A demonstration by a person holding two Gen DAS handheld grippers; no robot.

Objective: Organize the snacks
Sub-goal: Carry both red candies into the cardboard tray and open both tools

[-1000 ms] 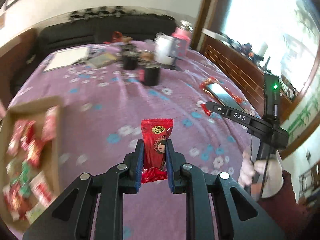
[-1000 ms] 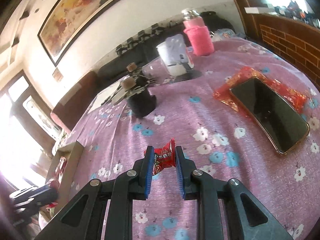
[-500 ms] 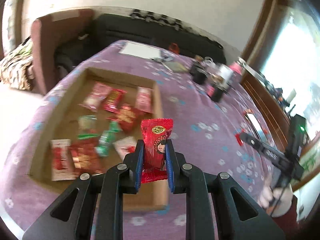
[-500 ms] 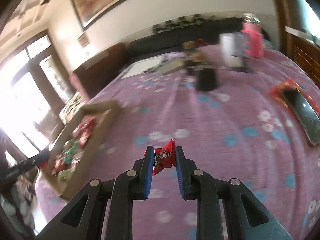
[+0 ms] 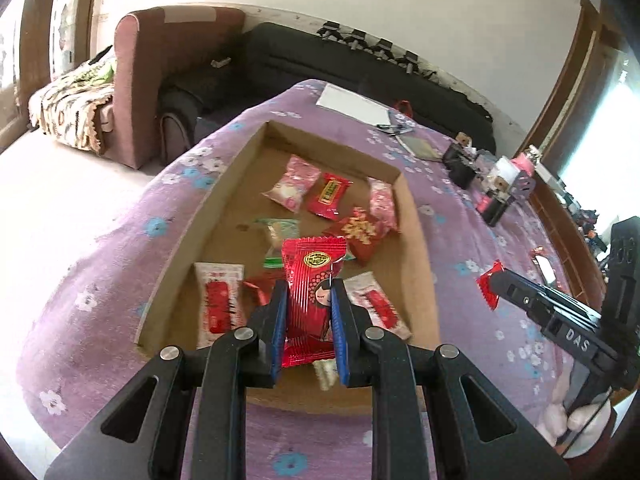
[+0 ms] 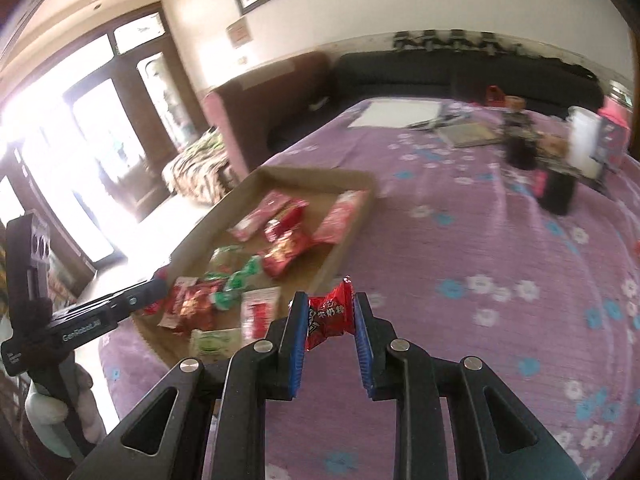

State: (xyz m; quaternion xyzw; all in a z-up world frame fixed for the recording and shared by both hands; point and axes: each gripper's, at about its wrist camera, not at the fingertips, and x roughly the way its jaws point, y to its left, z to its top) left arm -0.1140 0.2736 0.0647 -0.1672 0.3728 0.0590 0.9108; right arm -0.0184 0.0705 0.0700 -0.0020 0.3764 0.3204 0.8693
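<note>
Snack packet (image 5: 310, 280), red and long, is clenched upright between the left gripper (image 5: 308, 330) jaws above the cardboard tray (image 5: 416, 240), long axis along the fingers, printed top pointing away. A small red candy (image 6: 329, 314) is pinched crosswise by the right gripper (image 6: 329, 344) just outside the tray; released there, it could be dropped onto the purple tablecloth (image 6: 500, 248)

Far clutter (image 6: 560, 160) on purple tablecloth (image 6: 500, 248) motion-blurred

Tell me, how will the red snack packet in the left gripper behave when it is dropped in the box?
The red snack packet looks thin and crinkly, so probably light and floppy. Its glossy film may slide on the cardboard box; being flat, it should not roll.
</note>
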